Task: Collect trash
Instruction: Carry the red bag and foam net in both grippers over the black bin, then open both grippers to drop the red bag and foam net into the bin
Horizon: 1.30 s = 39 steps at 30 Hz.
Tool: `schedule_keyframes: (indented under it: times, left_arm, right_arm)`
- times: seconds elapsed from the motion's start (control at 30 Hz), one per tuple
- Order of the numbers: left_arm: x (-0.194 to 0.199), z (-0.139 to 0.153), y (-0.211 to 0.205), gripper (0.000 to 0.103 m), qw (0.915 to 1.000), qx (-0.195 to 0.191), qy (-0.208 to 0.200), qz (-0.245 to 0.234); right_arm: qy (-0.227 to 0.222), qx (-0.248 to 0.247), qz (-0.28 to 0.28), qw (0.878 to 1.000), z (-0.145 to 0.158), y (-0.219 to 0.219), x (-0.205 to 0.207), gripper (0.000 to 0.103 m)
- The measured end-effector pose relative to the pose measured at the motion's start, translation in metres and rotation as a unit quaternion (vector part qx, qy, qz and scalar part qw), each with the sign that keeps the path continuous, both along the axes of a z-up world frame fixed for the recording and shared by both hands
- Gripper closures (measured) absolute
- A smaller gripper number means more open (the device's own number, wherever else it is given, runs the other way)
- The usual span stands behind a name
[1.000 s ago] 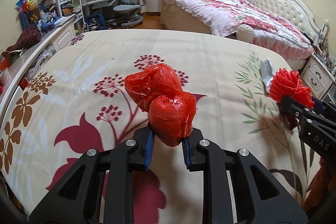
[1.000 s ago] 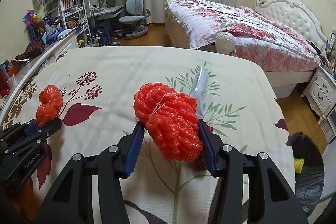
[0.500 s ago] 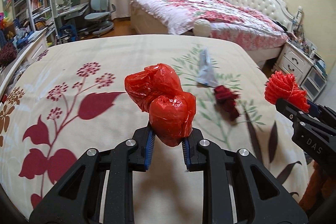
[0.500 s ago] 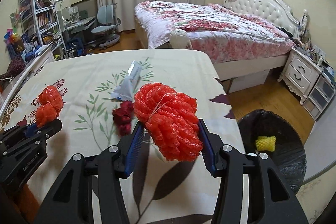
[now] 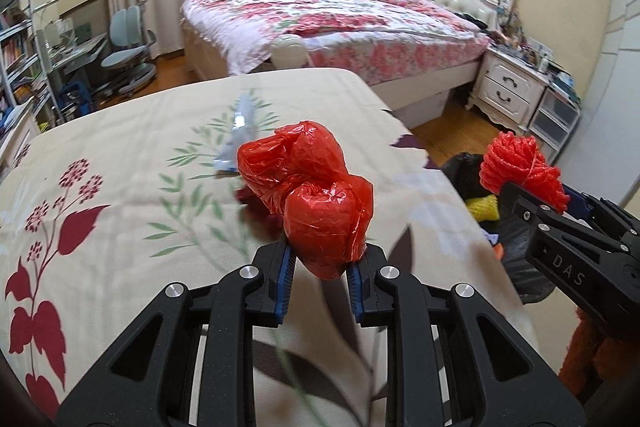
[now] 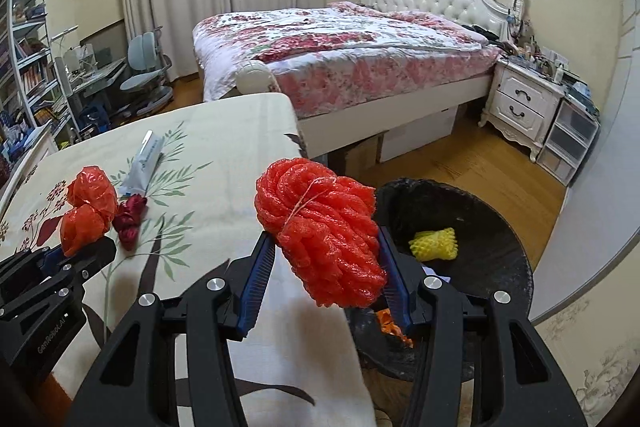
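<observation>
My left gripper (image 5: pixel 320 281) is shut on a crumpled red plastic bag (image 5: pixel 308 187) and holds it above the floral tablecloth (image 5: pixel 120 195); the bag also shows in the right wrist view (image 6: pixel 86 211). My right gripper (image 6: pixel 326 283) is shut on a red foam net (image 6: pixel 324 231), at the table's right edge beside the black trash bin (image 6: pixel 480 227). The net also shows in the left wrist view (image 5: pixel 520 167). A dark red wad (image 6: pixel 130 215) and a silver tube (image 6: pixel 144 163) lie on the table.
The bin holds a yellow foam net (image 6: pixel 434 243) and other scraps. Beyond the table are a floral bed (image 6: pixel 340 43), a white nightstand (image 6: pixel 524 107), and a desk with a blue chair (image 6: pixel 144 75) at the left.
Both grippers have swung right with their loads. The view moved from the table's middle to its right edge, and the trash bin came into view under the right gripper.
</observation>
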State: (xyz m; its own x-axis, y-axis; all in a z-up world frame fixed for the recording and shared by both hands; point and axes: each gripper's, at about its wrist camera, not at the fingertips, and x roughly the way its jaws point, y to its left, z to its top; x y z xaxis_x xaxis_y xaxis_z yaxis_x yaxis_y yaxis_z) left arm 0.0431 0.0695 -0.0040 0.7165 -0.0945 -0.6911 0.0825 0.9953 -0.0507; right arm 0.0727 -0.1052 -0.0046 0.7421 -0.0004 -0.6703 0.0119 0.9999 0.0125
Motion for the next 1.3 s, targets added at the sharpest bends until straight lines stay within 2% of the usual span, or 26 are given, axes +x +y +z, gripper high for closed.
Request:
schedule_keyframes:
  times: [0.33,0.57,0.97,1.3]
  left_arm:
    - [0.016,-0.006,-0.066,0.081,0.9984,0.016,-0.007,-0.054]
    - [0.028,-0.013,-0.103,0.081,0.9962,0.029,-0.01,-0.081]
    - [0.052,-0.025,-0.15,0.081,0.9932,0.044,-0.006,-0.107]
    - [0.065,-0.034,-0.164,0.081,0.992,0.05,0.007,-0.116]
  right_arm:
    - [0.0,-0.004,-0.075,0.997,-0.012,-0.059,0.002,0.052]
    - [0.008,0.002,-0.106,0.994,-0.022,-0.084,0.01,0.052]
    - [0.019,0.007,-0.139,0.99,-0.04,-0.111,0.021,0.052]
    - [0.027,0.008,-0.155,0.988,-0.049,-0.122,0.022,0.051]
